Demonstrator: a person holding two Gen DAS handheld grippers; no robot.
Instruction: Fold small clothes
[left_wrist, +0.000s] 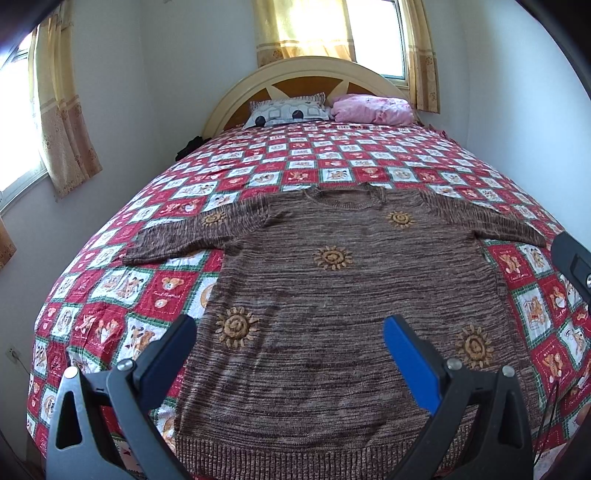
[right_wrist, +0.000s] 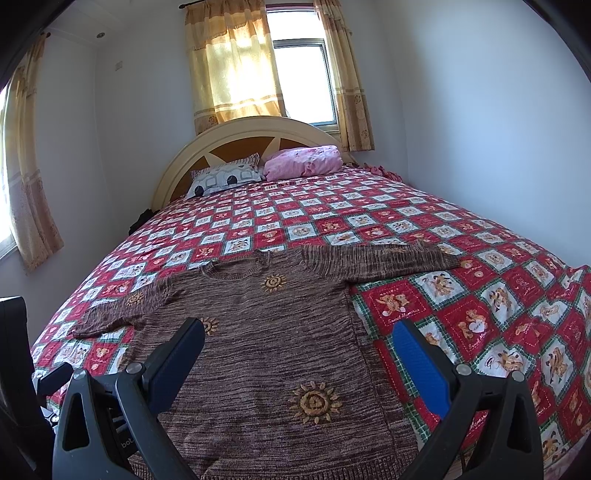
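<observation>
Left tongs (left_wrist: 290, 325) are hanging w/ fingers spread wide, nothing between them, hovering over the lower body of the brown sweater (left_wrist: 332, 295) near its ribbed hem; the left finger (left_wrist: 173, 347) is sitting over the sweater's left edge & the blue-padded right finger (left_wrist: 410, 365) over the knit itself. Right tongs (right_wrist: 297, 332) are likewise gaping, empty, angled a bit toward the sweater's right side: the dark finger (right_wrist: 177, 358) is over the knit, the blue one (right_wrist: 421, 373) over the bare quilt (right_wrist: 480, 295) just beside the sweater's side seam. Both are pointing fwd toward the headboard. Sweater is lying flat, front up, on the near part of the bed, sleeves spread to either side, collar away from the cameras, hem nearest. Left-wrist view is showing nearly the whole garment incl. four sun motifs on the body, one more on the left sleeve & both sleeves; it's also catching a bit of the other tool at the right edge (left_wrist: 572, 266). Right-wrist view is cutting off the sweater's lower left part but showing more quilt to the right, plus the right sleeve (right_wrist: 388, 258) stretched out full. Farther back, red-and-white checked quilt is covering the rest of the bed, then a white patterned pillow (right_wrist: 221, 177) & a pink bundle (right_wrist: 303, 160) against the arched headboard (left_wrist: 306, 74), w/ a curtained window (right_wrist: 303, 81) behind.
</observation>
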